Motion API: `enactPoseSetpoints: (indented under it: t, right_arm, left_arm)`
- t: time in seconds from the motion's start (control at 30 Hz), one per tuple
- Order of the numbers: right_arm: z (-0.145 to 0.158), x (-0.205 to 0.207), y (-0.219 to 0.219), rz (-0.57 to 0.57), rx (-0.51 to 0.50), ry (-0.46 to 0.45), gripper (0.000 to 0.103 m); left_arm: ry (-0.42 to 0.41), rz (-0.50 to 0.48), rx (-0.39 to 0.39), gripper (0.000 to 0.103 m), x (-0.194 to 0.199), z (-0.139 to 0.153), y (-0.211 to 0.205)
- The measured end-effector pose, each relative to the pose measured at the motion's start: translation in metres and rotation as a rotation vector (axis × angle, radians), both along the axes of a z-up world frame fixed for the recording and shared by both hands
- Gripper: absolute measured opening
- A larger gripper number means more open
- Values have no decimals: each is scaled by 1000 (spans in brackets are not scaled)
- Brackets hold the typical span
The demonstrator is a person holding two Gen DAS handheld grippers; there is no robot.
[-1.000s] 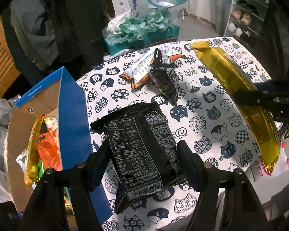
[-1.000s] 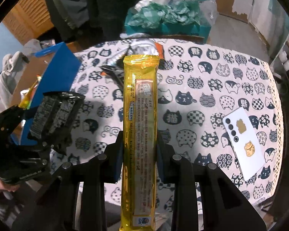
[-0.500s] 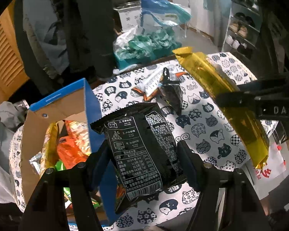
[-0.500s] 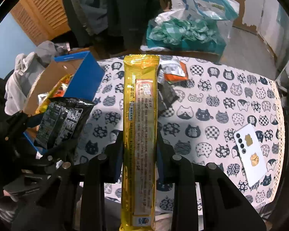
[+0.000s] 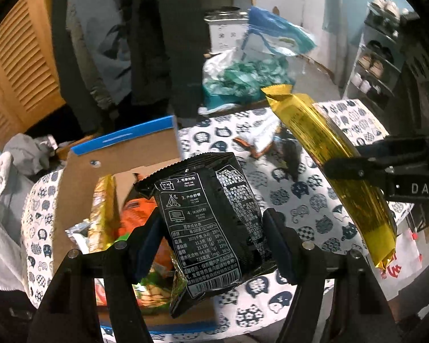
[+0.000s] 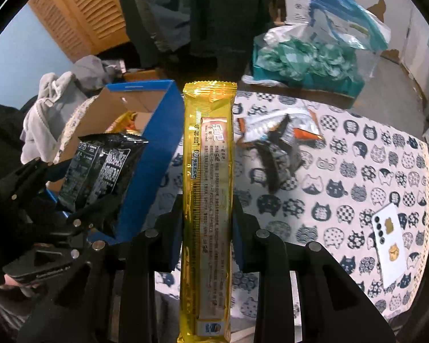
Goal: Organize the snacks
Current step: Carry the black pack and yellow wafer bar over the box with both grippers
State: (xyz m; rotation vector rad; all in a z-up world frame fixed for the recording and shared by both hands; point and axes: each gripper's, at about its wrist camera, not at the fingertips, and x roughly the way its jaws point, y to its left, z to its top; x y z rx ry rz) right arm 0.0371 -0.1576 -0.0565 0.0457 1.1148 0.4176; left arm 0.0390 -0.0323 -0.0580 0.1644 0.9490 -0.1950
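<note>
2 crinkly foil packs (image 5: 206, 220) (image 6: 207, 200), cardboard box (image 5: 123, 154)

Both grippers (image 5: 211, 240) (image 6: 207, 223) apparently clamped, angled downward

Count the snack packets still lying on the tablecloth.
2 at least: an orange-and-white packet and a black packet heaped together mid-table; more may hide beneath them.
</note>
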Motion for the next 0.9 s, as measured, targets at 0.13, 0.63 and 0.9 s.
enactPoseSetpoints:
  t: [0.13, 0.63, 0.9]
  right_arm:
    - [3, 6, 19, 22, 5, 3, 28]
    - [8, 32, 109, 126, 0, 15, 28]
    - [-1, 51, 150, 144, 30, 55, 28]
  left_arm:
    - [1, 48, -18, 71, 7, 3, 29]
    - [46, 208, 2, 71, 38, -21, 132]
    - [155, 274, -105, 71, 53, -51, 167]
